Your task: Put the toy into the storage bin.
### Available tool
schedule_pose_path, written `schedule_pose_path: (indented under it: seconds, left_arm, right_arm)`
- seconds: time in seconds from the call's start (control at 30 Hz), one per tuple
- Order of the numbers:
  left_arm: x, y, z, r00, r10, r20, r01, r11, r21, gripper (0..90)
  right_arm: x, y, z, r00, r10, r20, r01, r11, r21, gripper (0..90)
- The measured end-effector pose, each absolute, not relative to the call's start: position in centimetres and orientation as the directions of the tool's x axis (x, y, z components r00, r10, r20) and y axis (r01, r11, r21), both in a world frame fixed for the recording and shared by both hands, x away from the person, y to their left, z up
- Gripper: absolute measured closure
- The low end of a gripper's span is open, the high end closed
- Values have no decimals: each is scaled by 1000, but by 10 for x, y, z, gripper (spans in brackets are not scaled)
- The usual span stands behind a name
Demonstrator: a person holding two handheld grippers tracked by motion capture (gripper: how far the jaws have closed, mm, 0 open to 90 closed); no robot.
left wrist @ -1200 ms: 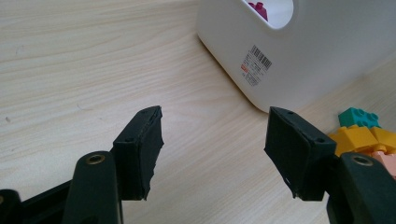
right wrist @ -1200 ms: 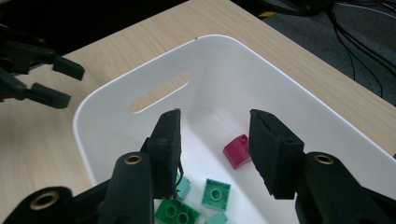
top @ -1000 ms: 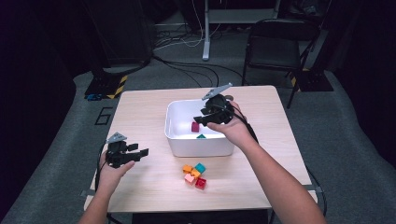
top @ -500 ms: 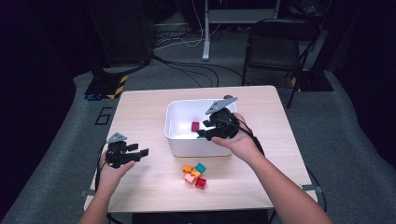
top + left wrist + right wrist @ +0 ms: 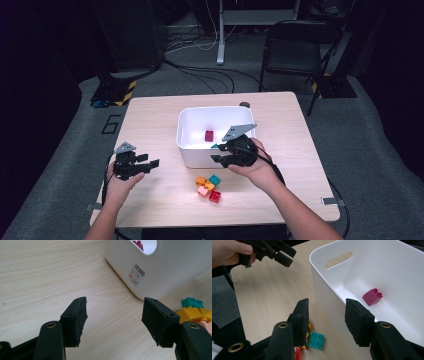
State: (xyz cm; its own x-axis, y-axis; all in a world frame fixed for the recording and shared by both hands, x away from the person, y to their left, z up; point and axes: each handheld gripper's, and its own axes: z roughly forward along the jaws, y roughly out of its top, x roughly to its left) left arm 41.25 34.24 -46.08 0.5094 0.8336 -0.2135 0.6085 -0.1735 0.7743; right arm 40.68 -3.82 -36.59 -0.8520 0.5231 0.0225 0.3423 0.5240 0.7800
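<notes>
Blocks (image 5: 208, 185) are lying in a little pile on the surface (image 5: 165, 197), just beside the white bin (image 5: 192, 150). Right hand-held gripper (image 5: 223, 159) is hanging over the bin's near wall, jaws apart and gripping nothing. Left hand-held gripper (image 5: 147, 164) is waiting well apart, also loose and empty.

1. The right claw (image 5: 218, 159) has come back out of the white bin (image 5: 192, 152): a second ago it reached in over the bin's middle, and now it sits over the near rim, nearer the person and lower.
2. In the right gripper view its jaws stand apart with nothing between them, straddling the bin's near wall.
3. The magenta block (image 5: 209, 135) on the bin floor, earlier partly covered by that claw, now lies in plain sight.
4. The right hand (image 5: 255, 167) is now just beside the loose cluster of blocks (image 5: 208, 186) on the table (image 5: 150, 120).
</notes>
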Motion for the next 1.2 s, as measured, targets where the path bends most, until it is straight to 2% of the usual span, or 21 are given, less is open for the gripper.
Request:
schedule_pose_path:
  seconds: [0.47,1.2]
  left_arm:
    - [412,342,-461,509,834,-214,607,-172,776,359]
    - [413,342,-462,510,833,-213,610,-176,773,359]
  right_arm:
    - [392,-45,-404,-849,527,37,353,514,782,541]
    - [372,-37,-457,-884,467,21,314,560,766,523]
